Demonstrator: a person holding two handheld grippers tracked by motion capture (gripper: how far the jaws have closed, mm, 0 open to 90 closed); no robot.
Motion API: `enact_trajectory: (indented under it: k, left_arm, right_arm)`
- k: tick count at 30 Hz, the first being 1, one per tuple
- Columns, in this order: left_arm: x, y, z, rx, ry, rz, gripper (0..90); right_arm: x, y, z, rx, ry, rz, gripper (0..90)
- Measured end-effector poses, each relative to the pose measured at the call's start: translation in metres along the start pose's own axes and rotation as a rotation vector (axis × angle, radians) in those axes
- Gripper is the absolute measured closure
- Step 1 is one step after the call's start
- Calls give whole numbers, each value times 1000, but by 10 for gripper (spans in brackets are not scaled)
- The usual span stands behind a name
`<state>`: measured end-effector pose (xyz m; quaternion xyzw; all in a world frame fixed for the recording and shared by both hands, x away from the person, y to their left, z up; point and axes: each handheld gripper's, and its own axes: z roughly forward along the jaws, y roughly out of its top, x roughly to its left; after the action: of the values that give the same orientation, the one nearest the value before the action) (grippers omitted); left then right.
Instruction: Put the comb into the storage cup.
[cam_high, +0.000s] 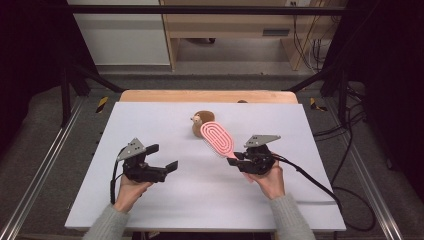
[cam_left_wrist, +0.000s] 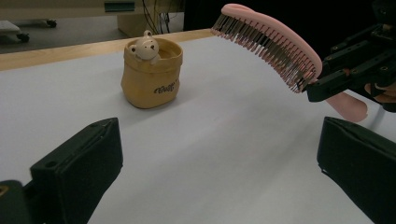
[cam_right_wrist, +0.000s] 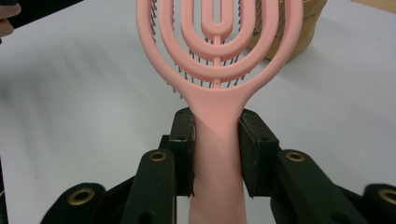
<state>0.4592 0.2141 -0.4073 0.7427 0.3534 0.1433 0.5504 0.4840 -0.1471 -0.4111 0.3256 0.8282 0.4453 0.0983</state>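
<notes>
Nearest, right gripper view: right gripper (cam_right_wrist: 217, 154) has its jaws clamped on the neck of the pink hairbrush (cam_right_wrist: 217, 70), pads pressed on both sides of the handle, brush head running out to 12 o'clock. You see the ringed back of the head here, bristles just peeking through the slots.

Left gripper view gives the other side: left gripper (cam_left_wrist: 219, 158) has its jaws spread wide with nothing between them, bare white table (cam_left_wrist: 210, 154) in the gap. At 2 o'clock the brush hangs clear of the table, bristles facing down, head tilted up and away from the handle.

High view: left gripper sits at 8 o'clock of the table, right gripper at 4 o'clock, well apart. Brush head points from the right gripper toward 10 o'clock.

Farthest: a tan pot (cam_left_wrist: 152, 77) with a small bear figure (cam_left_wrist: 145, 47) poking out the top, standing on the table. From above the brush head looks just beside it, touching or not I can't tell; the left gripper view suggests a gap.
</notes>
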Motion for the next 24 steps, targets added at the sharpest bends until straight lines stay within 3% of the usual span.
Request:
enact_trajectory:
  k: [24]
  left_arm:
    - [-10,21,25,-24,-28,-32,0]
  right_arm:
    - [0,0,0,-4,-10,-1,698]
